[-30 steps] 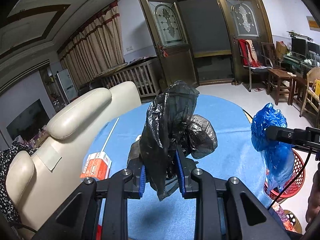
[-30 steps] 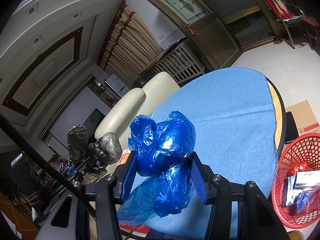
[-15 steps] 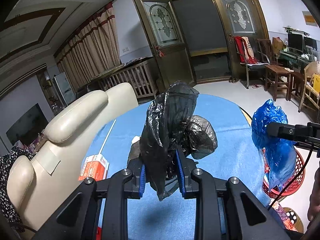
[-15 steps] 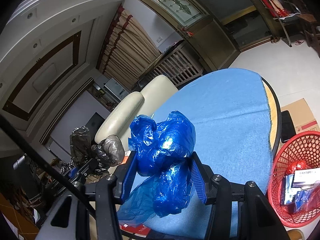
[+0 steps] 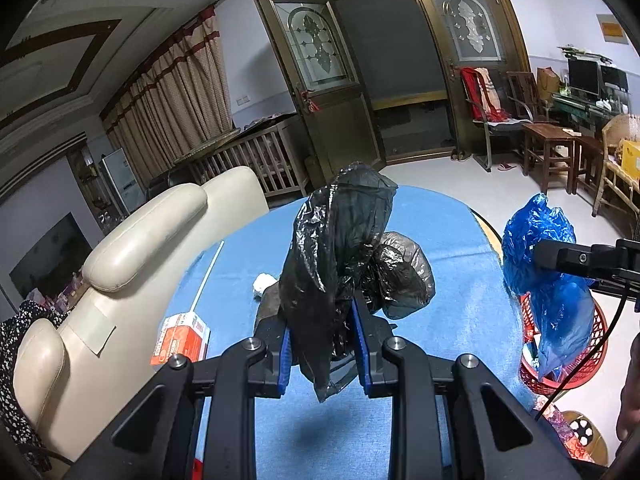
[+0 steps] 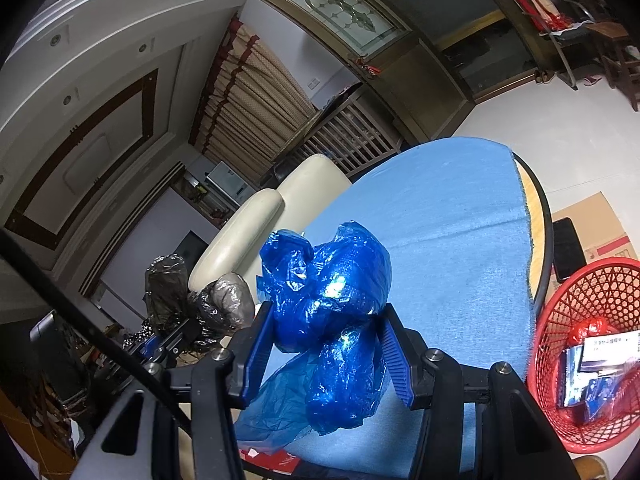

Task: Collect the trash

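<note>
My left gripper [image 5: 322, 332] is shut on a crumpled black plastic bag [image 5: 340, 248] and holds it above the blue-covered round table [image 5: 448, 220]. My right gripper [image 6: 326, 344] is shut on a crumpled blue plastic bag [image 6: 332, 300] above the table's right side. The blue bag also shows in the left wrist view [image 5: 544, 264], above the red mesh basket [image 5: 600, 328]. The black bag also shows at the left of the right wrist view [image 6: 192, 300]. The basket [image 6: 592, 280] stands on the floor right of the table and holds several packets.
On the table lie an orange carton [image 5: 180, 338], a white stick [image 5: 206, 276] and a small white wad [image 5: 264, 283]. A cream leather chair [image 5: 132, 264] stands against the table's left side. A flat cardboard box [image 6: 588, 220] lies on the floor beyond the basket.
Both grippers keep their bags. The views have shifted only slightly; the right gripper has drifted a little relative to the basket.
</note>
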Demonstrator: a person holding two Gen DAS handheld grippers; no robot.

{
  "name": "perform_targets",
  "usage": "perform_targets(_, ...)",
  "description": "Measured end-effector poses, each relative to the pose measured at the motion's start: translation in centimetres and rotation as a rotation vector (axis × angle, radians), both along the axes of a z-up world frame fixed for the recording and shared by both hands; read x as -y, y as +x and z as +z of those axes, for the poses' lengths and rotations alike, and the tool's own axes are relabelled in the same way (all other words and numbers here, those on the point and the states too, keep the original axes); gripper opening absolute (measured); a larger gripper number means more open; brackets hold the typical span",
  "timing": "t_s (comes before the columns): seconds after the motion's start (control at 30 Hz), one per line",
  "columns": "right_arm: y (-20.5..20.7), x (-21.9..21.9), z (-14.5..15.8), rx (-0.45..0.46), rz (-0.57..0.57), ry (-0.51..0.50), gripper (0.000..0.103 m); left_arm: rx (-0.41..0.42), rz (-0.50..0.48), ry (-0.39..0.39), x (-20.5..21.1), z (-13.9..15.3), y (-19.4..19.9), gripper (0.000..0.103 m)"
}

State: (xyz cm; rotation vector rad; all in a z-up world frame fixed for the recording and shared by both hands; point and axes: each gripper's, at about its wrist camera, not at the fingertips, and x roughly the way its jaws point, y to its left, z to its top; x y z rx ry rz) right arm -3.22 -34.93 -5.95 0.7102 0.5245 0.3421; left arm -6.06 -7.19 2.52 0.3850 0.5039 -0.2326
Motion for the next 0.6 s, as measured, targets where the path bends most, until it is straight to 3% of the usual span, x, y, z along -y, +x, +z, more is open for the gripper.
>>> perform_targets(0.6, -1.7, 1.0, -0.1, -0.011, -0.044, 0.035, 0.054, -0.019, -0.049, 0.028, 2.4, -0.4, 0.2, 0.027)
